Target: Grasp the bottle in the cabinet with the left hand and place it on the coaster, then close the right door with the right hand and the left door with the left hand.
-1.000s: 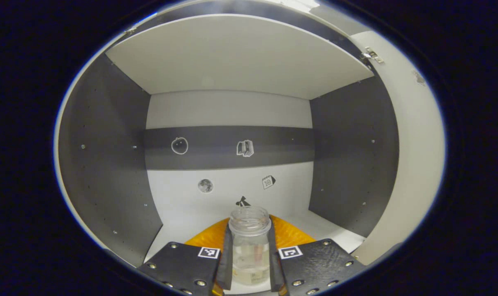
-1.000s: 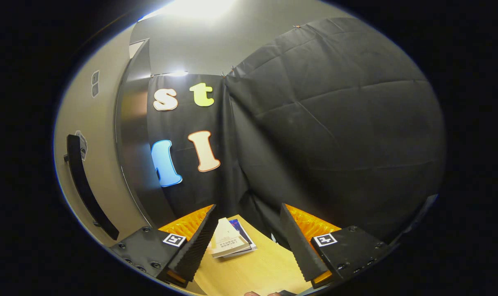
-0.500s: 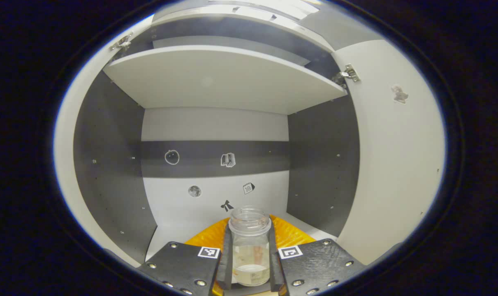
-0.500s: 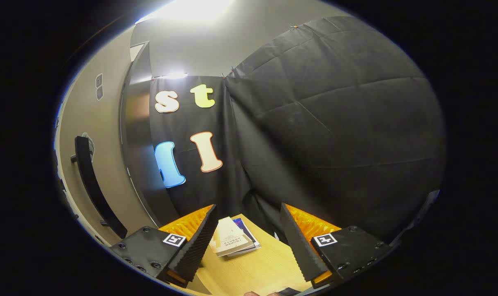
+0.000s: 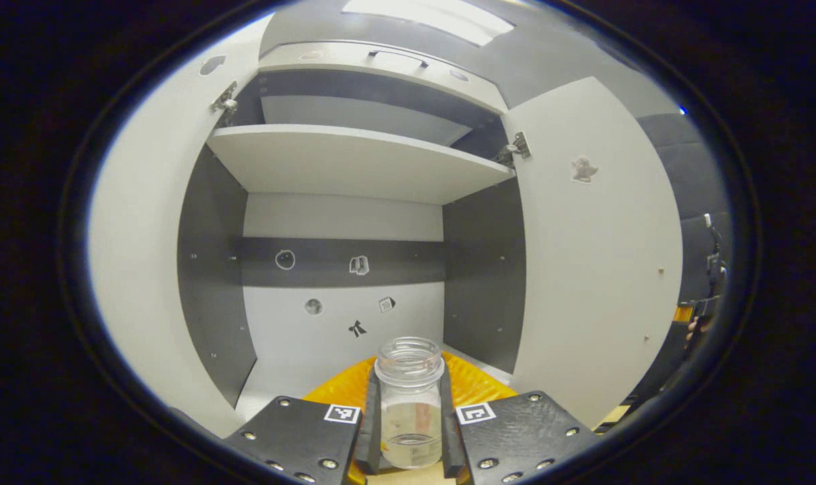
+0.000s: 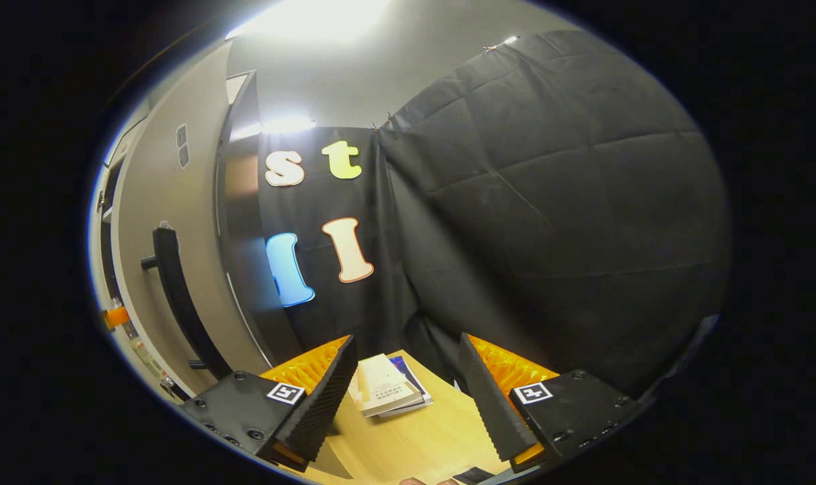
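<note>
While your left tool grips the bottle upright w/ both doors open, your right tool hangs agape above the desk.

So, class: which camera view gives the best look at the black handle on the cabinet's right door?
The right gripper view: the black handle runs down the right door's outer face. The left gripper view faces that door's plain inner side instead.

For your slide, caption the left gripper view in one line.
Left claw shut on the lidless clear bottle before the open cabinet.
</note>
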The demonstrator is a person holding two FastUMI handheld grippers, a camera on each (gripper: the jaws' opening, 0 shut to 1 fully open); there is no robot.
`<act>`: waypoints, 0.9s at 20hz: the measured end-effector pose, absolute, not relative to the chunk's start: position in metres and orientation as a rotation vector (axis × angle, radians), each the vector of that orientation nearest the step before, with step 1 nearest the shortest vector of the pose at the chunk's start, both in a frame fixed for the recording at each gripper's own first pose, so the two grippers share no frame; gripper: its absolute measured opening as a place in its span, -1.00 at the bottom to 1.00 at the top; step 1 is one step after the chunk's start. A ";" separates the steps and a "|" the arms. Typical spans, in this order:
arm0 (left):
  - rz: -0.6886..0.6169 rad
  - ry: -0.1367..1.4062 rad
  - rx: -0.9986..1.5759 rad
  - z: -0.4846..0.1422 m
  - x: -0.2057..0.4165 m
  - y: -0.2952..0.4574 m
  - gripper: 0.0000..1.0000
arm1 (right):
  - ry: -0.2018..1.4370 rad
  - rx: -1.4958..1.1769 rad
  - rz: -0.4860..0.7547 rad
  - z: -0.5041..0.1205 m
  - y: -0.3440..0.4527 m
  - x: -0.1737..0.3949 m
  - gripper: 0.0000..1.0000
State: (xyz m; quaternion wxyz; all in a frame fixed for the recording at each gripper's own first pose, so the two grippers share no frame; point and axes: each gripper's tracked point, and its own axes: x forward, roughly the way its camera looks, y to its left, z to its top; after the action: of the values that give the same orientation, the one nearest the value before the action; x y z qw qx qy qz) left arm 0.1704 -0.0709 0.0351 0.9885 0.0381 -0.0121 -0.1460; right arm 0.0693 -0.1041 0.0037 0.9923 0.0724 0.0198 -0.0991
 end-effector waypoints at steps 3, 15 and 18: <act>-0.299 -0.005 0.039 0.005 0.142 -0.066 -0.27 | 0.038 0.130 -0.185 0.007 -0.098 0.062 0.93; -0.362 0.027 -0.007 -0.116 0.078 -0.073 -0.27 | 0.041 0.065 -0.142 0.007 -0.076 0.006 0.93; -0.371 0.058 -0.024 -0.153 0.073 -0.080 -0.27 | 0.033 0.040 -0.130 0.012 -0.068 -0.003 0.89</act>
State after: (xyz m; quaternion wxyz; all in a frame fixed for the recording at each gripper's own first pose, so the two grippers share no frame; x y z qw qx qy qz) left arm 0.0726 -0.0803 -0.1531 0.9824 -0.0119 0.0287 -0.1844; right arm -0.0033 -0.0681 0.0122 0.9976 0.0198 0.0165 -0.0649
